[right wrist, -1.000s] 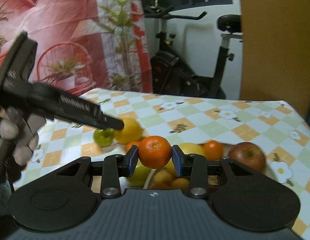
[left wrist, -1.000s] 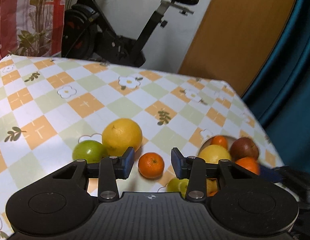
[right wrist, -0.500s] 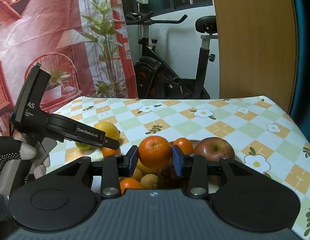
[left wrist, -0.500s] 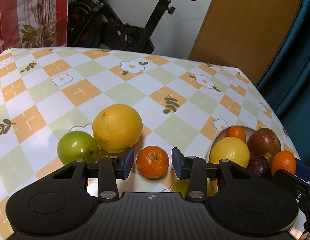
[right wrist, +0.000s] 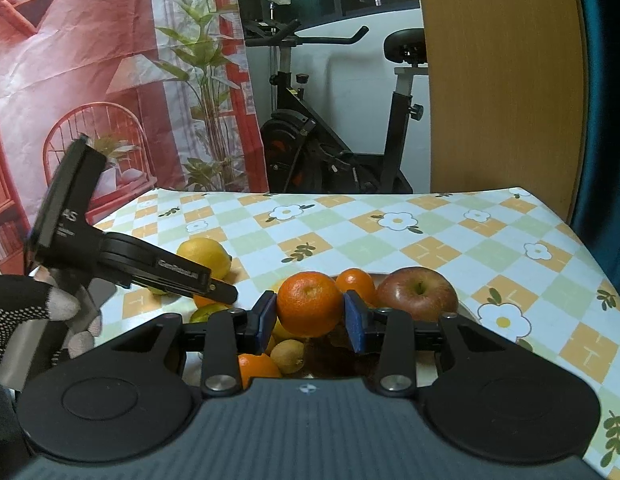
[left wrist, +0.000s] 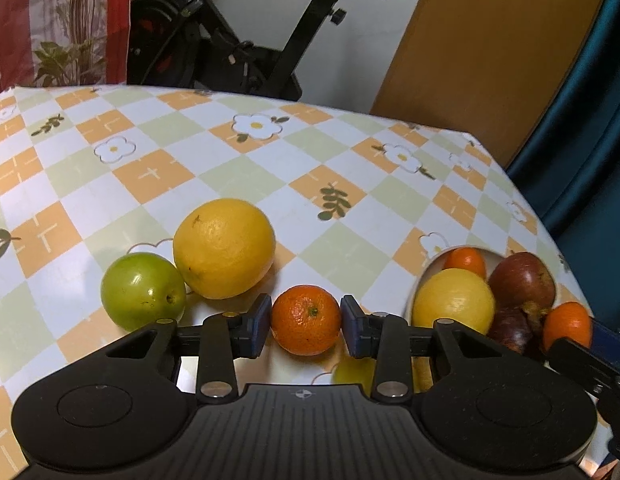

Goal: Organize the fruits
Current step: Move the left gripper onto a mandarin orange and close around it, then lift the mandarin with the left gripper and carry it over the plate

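On the checked tablecloth (left wrist: 246, 172), the left gripper (left wrist: 306, 326) was closing around a loose mandarin (left wrist: 306, 319); off-centre pads could roll it away. The right gripper (right wrist: 310, 316) held another tangerine (right wrist: 309, 304) over the bowl (right wrist: 464, 311).

From my right wrist camera, the right gripper (right wrist: 310, 316) has its pads clamped on a mandarin (right wrist: 309, 304), held above the fruit bowl (right wrist: 464, 310). In the bowl I see a red apple (right wrist: 418, 294), a smaller mandarin (right wrist: 356, 282) and a kiwi (right wrist: 287, 356). At left, a gloved hand (right wrist: 34, 320) holds the left gripper (right wrist: 220, 293) near a yellow citrus fruit (right wrist: 204, 258) on the checked tablecloth (right wrist: 430, 240).
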{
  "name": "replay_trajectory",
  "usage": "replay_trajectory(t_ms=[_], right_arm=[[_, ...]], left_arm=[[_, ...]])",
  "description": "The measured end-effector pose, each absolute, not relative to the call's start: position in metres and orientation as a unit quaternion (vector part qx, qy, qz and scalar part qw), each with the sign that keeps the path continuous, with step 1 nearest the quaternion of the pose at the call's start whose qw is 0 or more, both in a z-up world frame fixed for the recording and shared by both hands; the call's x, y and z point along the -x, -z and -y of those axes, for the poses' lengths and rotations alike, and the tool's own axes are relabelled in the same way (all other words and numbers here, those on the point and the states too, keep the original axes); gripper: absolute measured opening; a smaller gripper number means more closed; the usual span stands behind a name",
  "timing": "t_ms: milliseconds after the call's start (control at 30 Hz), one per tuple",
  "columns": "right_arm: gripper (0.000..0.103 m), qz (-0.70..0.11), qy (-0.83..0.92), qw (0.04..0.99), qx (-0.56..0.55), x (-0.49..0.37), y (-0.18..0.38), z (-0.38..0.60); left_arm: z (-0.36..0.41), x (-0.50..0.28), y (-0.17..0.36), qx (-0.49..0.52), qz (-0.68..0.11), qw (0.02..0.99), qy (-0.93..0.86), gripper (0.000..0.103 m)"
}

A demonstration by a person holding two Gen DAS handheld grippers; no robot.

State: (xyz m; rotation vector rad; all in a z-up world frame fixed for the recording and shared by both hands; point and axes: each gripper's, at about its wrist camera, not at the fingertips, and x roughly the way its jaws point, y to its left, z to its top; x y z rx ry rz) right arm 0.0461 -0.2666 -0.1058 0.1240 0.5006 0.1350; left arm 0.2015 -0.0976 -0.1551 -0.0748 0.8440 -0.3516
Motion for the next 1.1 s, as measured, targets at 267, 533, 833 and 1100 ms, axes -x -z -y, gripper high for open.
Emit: replay_trajectory(t_ms=[267, 533, 833, 1100], right_arm=[[0.039, -0.24, -0.054, 0.968, -0.054, -0.036, 0.103, 0.271], [0.039, -0.25, -0.023, 0.967, -0.053, -0.027, 0.109, 0.294], [0.039, -0.281, 0.001, 0.959, -0.044, -0.027, 0.126, 0.318], [0.039, -0.295, 0.006, 0.954, -0.044, -0.037, 0.137, 0.325]], left_arm=[[0.105, -0.175, 0.128, 0.028, -0.369, 0.905, 0.21, 0.04], [0.144, -0.146, 0.116, -0.014, -0.343, 0.894, 0.288, 0.04], [0.168, -0.137, 0.123, -0.034, -0.346, 0.88, 0.324, 0.04], [0.176, -0.125, 0.138, -0.061, -0.368, 0.864, 0.338, 0.04]])
